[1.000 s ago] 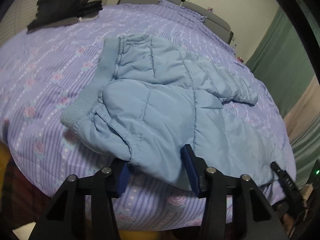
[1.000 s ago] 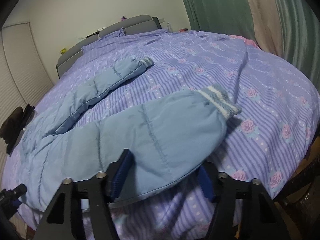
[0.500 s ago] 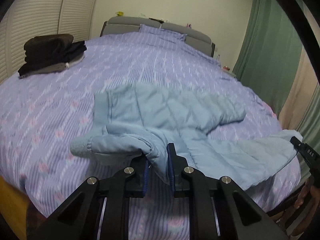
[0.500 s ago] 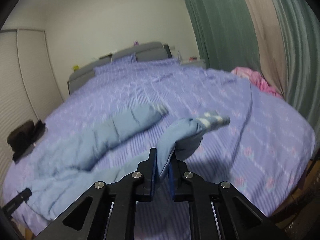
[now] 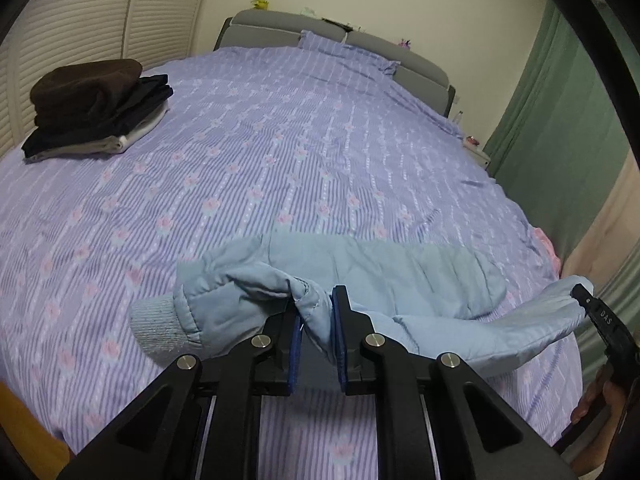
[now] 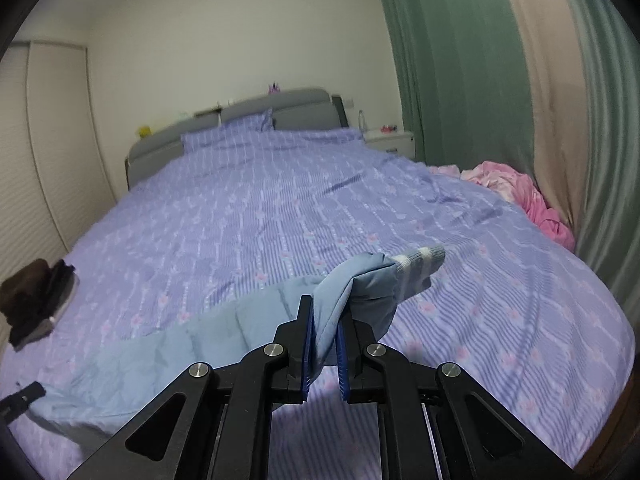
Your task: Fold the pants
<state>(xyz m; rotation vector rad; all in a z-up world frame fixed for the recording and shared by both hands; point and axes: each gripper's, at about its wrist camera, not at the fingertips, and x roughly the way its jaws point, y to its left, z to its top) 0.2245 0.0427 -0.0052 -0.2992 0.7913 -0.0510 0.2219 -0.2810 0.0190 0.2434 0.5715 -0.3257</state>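
Left gripper (image 5: 316,328) clamped on a fold of the light blue padded pants (image 5: 360,276) near the waistband; right gripper (image 6: 324,338) clamped on a leg just behind its striped cuff (image 6: 420,262). The pants hang between both grippers above the purple bedspread (image 5: 280,152).

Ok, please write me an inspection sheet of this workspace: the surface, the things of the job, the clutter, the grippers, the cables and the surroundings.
Surface: bed under a purple striped floral cover, pillow at the grey headboard.
Job's things: light blue padded pants, lifted at the near edge; ribbed waistband at the left, striped cuff at the right.
Clutter: stack of folded dark clothes at the far left; pink cloth by the curtain.
Grippers: left gripper shut on the pants near the waistband; right gripper shut on a leg near the cuff.
Cables: nothing seen.
Surroundings: green curtain, louvred closet doors, white nightstand.
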